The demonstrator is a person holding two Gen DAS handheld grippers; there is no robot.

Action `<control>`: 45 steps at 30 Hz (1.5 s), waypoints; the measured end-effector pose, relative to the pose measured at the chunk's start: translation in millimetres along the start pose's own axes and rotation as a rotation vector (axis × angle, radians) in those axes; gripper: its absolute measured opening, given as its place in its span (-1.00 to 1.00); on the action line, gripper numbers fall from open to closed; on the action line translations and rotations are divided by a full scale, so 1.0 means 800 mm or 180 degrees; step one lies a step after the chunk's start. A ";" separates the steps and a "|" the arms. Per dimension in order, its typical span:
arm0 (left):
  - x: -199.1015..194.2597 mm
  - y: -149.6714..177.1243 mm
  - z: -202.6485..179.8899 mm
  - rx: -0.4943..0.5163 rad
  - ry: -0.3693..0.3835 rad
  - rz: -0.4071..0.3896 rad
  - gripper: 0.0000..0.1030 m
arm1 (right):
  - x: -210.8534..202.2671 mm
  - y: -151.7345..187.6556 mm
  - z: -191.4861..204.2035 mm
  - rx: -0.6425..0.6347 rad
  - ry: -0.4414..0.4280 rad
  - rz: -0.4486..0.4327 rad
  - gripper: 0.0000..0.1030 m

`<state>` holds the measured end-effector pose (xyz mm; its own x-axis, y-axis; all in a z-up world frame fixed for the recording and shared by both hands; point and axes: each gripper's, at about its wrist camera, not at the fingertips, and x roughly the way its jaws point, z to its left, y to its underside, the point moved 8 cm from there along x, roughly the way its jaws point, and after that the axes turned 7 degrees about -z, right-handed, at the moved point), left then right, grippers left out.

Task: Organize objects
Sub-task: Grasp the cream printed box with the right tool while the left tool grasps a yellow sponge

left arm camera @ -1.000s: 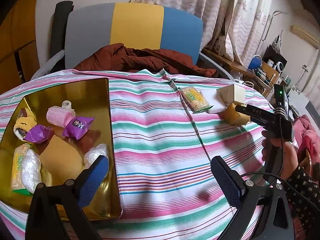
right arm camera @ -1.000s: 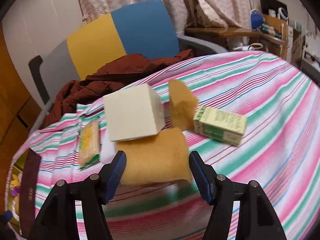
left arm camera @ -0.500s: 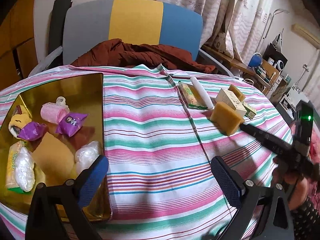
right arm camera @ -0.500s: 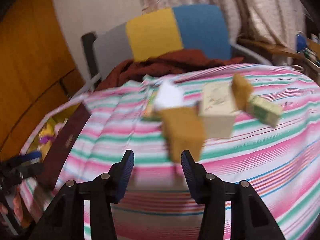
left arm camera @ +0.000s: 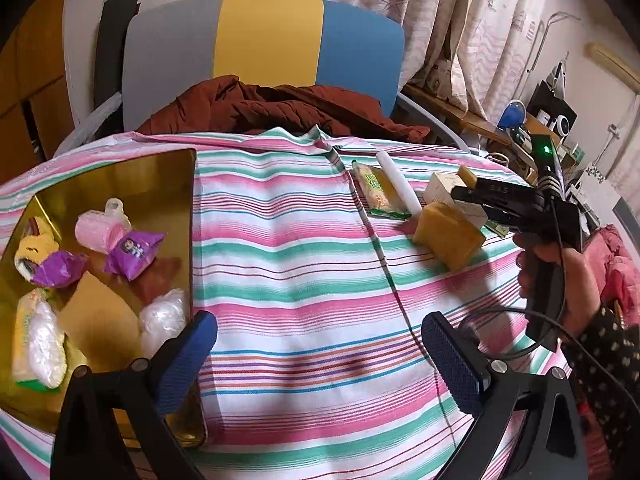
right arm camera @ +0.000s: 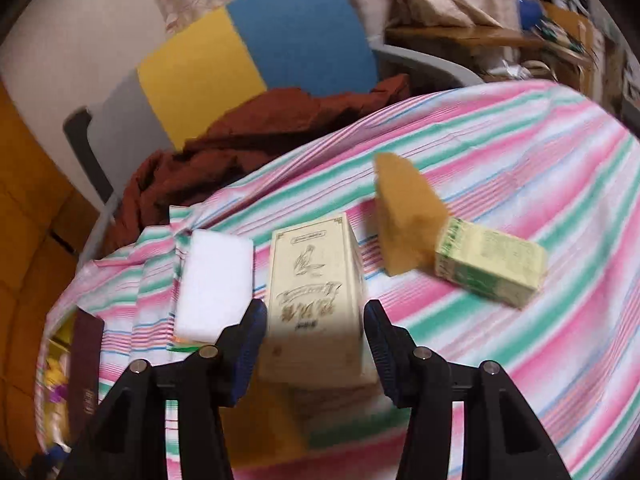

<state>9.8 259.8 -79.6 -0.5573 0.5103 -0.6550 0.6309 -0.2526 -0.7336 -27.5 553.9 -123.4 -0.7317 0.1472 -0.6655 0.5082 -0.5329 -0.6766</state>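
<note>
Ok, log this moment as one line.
task: organize objects | left gripper: open, empty, near gold tray | right gripper: jaws flank cream box, grip unclear

The tablecloth (left arm camera: 304,264) under the fingers is striped woven cloth, matt and slightly creased. Left of the left gripper's (left arm camera: 316,360) textured blue rubbery pads (left arm camera: 452,364) sits a tray (left arm camera: 160,184) of glossy gold metal, mirror-smooth, holding shiny purple foil wrappers (left arm camera: 134,249) and crinkled clear plastic packets (left arm camera: 162,316). Between the right gripper's (right arm camera: 314,344) fingers stands a cream box (right arm camera: 314,300) of matt printed cardboard; left of it lies a white foam block (right arm camera: 216,284), smooth and matt.
</note>
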 end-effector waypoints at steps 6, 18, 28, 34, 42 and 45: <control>0.004 -0.006 0.002 -0.0036 -0.0022 -0.0010 1.00 | -0.017 0.000 -0.010 -0.0415 0.0173 -0.0075 -0.09; 0.011 -0.010 -0.019 0.0074 0.0029 0.0011 1.00 | 0.007 -0.004 0.007 -0.0400 0.0162 0.0184 0.11; 0.017 -0.016 -0.019 -0.0048 0.0063 0.0038 1.00 | -0.002 -0.003 0.002 -0.0448 0.0220 0.0264 0.14; 0.019 -0.018 -0.020 -0.0016 0.0051 0.0039 1.00 | 0.009 -0.004 0.002 -0.0524 0.0323 0.0337 0.15; 0.031 -0.027 -0.024 -0.0073 0.0084 0.0082 1.00 | -0.010 0.030 -0.012 -0.0319 0.0095 0.0344 0.02; 0.045 -0.029 -0.035 -0.0105 0.0142 0.0169 0.99 | -0.031 0.051 -0.003 -0.0191 -0.0043 0.0342 0.02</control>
<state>-9.4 307.0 -81.2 -0.4984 0.5333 -0.6835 0.6768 -0.2534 -0.6912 12.3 530.7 -135.6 -0.6774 0.0805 -0.7312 0.6101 -0.4940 -0.6195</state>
